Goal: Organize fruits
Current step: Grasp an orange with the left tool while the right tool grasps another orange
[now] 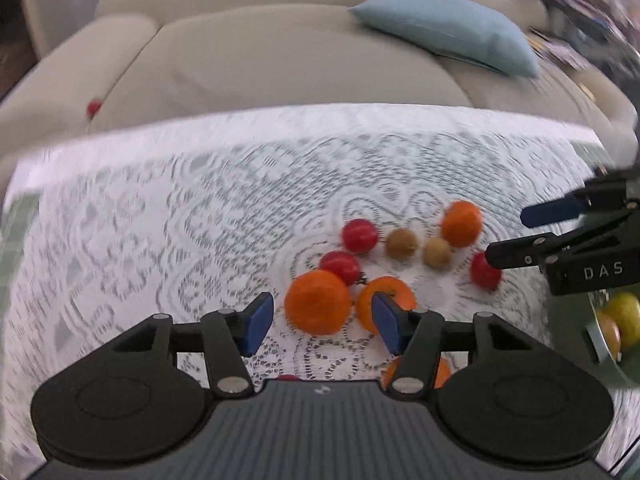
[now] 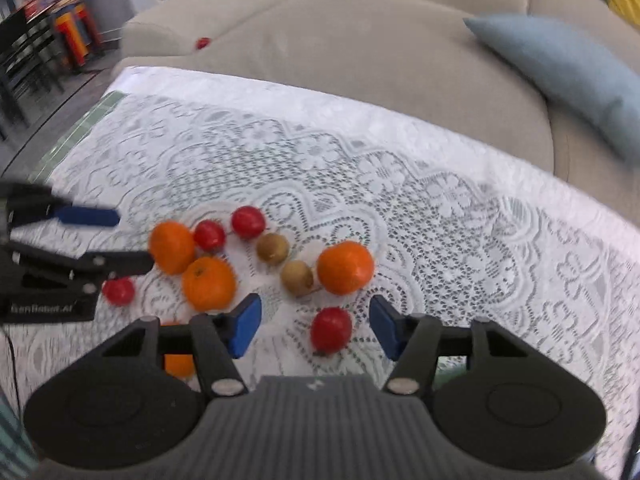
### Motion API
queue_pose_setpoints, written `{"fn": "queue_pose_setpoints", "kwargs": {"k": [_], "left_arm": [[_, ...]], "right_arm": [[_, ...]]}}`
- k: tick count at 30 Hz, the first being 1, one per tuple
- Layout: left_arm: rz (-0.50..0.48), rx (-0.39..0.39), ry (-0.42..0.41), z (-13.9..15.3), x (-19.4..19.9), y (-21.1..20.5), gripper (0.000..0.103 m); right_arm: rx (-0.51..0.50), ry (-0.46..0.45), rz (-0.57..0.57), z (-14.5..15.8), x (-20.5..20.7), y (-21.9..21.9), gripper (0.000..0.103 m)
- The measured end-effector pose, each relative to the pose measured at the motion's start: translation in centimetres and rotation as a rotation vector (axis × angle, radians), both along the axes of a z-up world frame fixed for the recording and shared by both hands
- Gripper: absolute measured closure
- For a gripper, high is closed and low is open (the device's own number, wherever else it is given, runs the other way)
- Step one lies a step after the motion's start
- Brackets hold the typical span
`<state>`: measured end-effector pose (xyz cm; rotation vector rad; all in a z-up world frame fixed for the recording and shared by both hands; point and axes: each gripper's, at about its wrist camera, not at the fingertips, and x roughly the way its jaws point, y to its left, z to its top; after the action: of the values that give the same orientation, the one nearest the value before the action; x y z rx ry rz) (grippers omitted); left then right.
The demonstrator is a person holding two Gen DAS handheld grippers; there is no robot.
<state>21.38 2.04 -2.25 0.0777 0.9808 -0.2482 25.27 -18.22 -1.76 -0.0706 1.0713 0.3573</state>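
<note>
Hovering over a worktop [image 2: 460, 184] spread with white lace, both sets of tongs point steeply down at a scatter of fruit. The left tongs [image 1: 322, 322] stand partly apart with nothing gripped; a large orange [image 1: 318, 302] sits between their blue pads, not touched as far as I can see, and a second orange [image 1: 394, 292] lies just behind the right-hand pad. A third orange [image 1: 462, 223] rests farther off to the right, with two small brown fruits [image 1: 401, 243] just left of it and red fruits [image 1: 359, 235] near the middle of the cluster. Another red one [image 1: 485, 271] lies beside the tip of the other tool.

The right tongs [image 2: 316, 326] are likewise partly apart and empty, with a red fruit [image 2: 331, 329] on the lace between the pads, clear of both. Just beyond it lie an orange [image 2: 346, 267] and a brown fruit [image 2: 297, 276].

At the right edge of the left view a bowl [image 1: 600, 350] holds yellow and orange fruit. Beyond the worktop stands a beige sofa [image 1: 260, 60] with a pale blue cushion [image 1: 444, 28] on it and a small red thing [image 2: 203, 43] lying by its armrest.
</note>
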Motion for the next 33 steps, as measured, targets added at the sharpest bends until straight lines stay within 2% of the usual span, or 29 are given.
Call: {"fn": "queue_pose_setpoints", "kwargs": {"k": [6, 18, 29, 33], "left_arm": [[0.076, -0.062, 0.025, -1.2, 0.9, 1.4, 0.036], [0.112, -0.089, 0.058, -2.8, 2.3, 1.2, 0.037], [0.126, -0.118, 0.076, -3.3, 2.7, 1.4, 0.041], [0.126, -0.136, 0.075, -3.4, 2.7, 1.4, 0.048]], "right_arm": [[-0.011, 0.029, -0.062, -1.1, 2.2, 0.3, 0.05], [0.011, 0.079, -0.14, -3.0, 4.1, -0.2, 0.054], [0.017, 0.103, -0.16, -3.9, 4.5, 0.3, 0.058], [0.019, 0.102, -0.169, -4.1, 4.6, 0.4, 0.062]]}}
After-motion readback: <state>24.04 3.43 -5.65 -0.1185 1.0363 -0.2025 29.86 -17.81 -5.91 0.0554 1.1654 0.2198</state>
